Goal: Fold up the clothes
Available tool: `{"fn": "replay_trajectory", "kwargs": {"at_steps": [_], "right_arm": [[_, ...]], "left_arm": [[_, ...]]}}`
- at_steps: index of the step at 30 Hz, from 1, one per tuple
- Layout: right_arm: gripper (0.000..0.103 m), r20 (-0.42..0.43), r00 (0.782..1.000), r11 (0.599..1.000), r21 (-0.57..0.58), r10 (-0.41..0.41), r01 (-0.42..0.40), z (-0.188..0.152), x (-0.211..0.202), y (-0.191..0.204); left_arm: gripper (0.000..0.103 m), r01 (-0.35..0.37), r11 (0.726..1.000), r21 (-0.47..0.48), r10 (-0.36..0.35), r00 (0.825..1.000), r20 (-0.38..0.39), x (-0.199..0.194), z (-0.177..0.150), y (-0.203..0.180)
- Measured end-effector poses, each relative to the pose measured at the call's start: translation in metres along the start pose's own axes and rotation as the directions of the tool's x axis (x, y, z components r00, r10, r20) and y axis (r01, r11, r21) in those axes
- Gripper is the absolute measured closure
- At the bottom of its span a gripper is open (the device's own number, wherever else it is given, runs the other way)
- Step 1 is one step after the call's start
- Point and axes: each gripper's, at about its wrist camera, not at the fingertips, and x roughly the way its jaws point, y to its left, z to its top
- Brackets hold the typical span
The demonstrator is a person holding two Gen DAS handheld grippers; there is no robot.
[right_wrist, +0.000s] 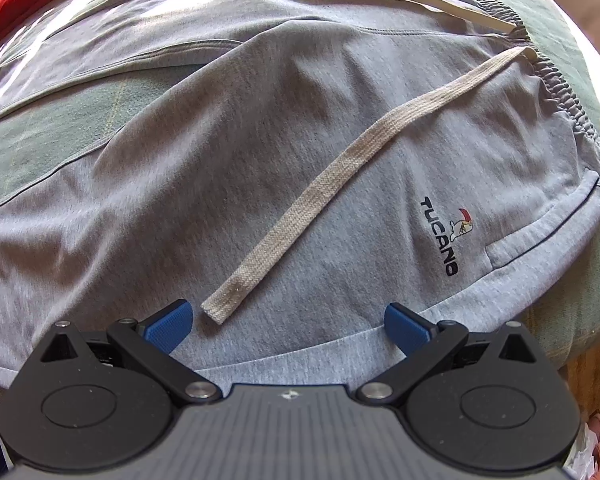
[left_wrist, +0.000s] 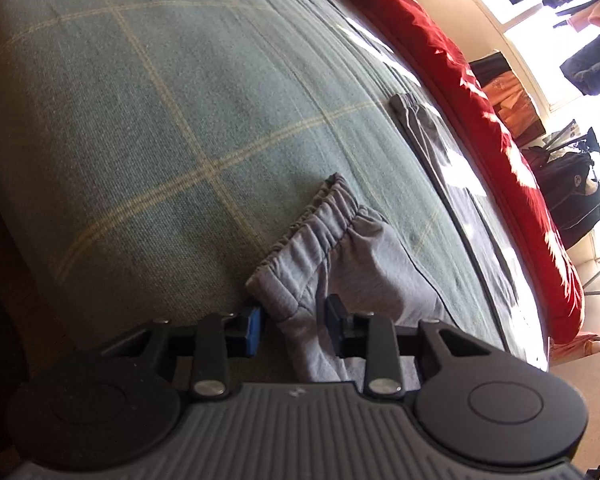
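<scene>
left wrist low along bed (left_wrist: pixel 140 120), right wrist steep, close (both see grey pants (right_wrist: pixel 260 160))

Bed and room around it

A green bed cover (left_wrist: pixel 148 128) with pale yellow check lines spreads across the bed. Along its far edge lies a red blanket (left_wrist: pixel 440 52), partly sunlit. Beyond that edge, dark garments (left_wrist: pixel 584 66) hang before a bright window (left_wrist: pixel 540 32), and a dark bag (left_wrist: pixel 570 196) stands near a pale wall.
</scene>
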Motion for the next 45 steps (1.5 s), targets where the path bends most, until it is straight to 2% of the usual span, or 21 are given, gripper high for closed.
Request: {"fn": "replay_trajectory", "kwargs": {"at_steps": [5, 10, 16, 21, 22, 24, 25, 28, 31, 34, 37, 40, 43, 45], "right_arm": [[0.000, 0.000, 1.000, 1.000, -0.002, 0.004, -0.004, 0.002, -0.001, 0.000], [0.000, 0.022, 0.999, 0.999, -0.034, 0.025, -0.025, 0.006, -0.009, 0.002], [0.000, 0.115, 0.988, 0.994, -0.058, 0.098, -0.092, 0.023, -0.042, 0.000], [0.000, 0.177, 0.974, 0.989, -0.067, 0.142, -0.132, 0.037, -0.063, 0.001], [0.000, 0.184, 0.972, 0.988, -0.070, 0.146, -0.135, 0.039, -0.066, 0.003], [0.000, 0.188, 0.969, 0.986, -0.083, 0.159, -0.146, 0.041, -0.067, 0.009], [0.000, 0.189, 0.968, 0.984, -0.090, 0.166, -0.152, 0.043, -0.067, 0.012], [0.000, 0.177, 0.969, 0.982, -0.104, 0.173, -0.156, 0.045, -0.062, 0.026], [0.000, 0.160, 0.972, 0.980, -0.127, 0.175, -0.155, 0.043, -0.063, 0.041], [0.000, 0.169, 0.973, 0.977, -0.167, 0.158, -0.130, 0.039, -0.074, 0.054], [0.000, 0.188, 0.971, 0.975, -0.196, 0.146, -0.109, 0.040, -0.085, 0.063], [0.000, 0.198, 0.971, 0.971, -0.221, 0.134, -0.089, 0.044, -0.088, 0.073], [0.000, 0.187, 0.973, 0.969, -0.229, 0.136, -0.092, 0.049, -0.083, 0.084], [0.000, 0.176, 0.974, 0.965, -0.244, 0.141, -0.096, 0.050, -0.081, 0.094]], "left_arm": [[0.086, -0.033, 0.998, 0.045, 0.031, 0.999, 0.038, -0.013, -0.002, -0.006], [0.084, -0.055, 0.996, 0.072, 0.053, 0.998, 0.019, -0.013, -0.002, -0.005], [0.074, -0.087, 0.991, 0.099, 0.083, 0.995, 0.047, -0.027, -0.005, -0.007], [0.066, -0.172, 0.962, 0.212, 0.147, 0.981, 0.130, -0.054, -0.001, -0.023], [0.063, -0.183, 0.955, 0.232, 0.148, 0.976, 0.160, -0.061, 0.002, -0.027], [0.052, -0.158, 0.950, 0.270, 0.108, 0.975, 0.192, -0.070, 0.011, -0.033], [0.051, -0.144, 0.949, 0.280, 0.088, 0.975, 0.205, -0.070, 0.017, -0.036], [0.048, -0.098, 0.935, 0.342, 0.028, 0.979, 0.204, -0.054, 0.035, -0.046], [0.043, -0.021, 0.921, 0.388, -0.033, 0.991, 0.133, -0.018, 0.048, -0.054], [0.043, -0.055, 0.915, 0.399, 0.015, 0.995, 0.101, 0.019, 0.051, -0.056], [0.043, -0.071, 0.906, 0.417, 0.046, 0.997, 0.070, 0.040, 0.045, -0.051], [0.041, -0.106, 0.874, 0.474, 0.064, 0.992, 0.105, 0.043, 0.031, -0.053], [0.040, -0.180, 0.815, 0.550, 0.125, 0.983, 0.136, 0.048, 0.018, -0.068], [0.040, -0.216, 0.795, 0.567, 0.161, 0.976, 0.145, 0.050, 0.015, -0.074]]}}
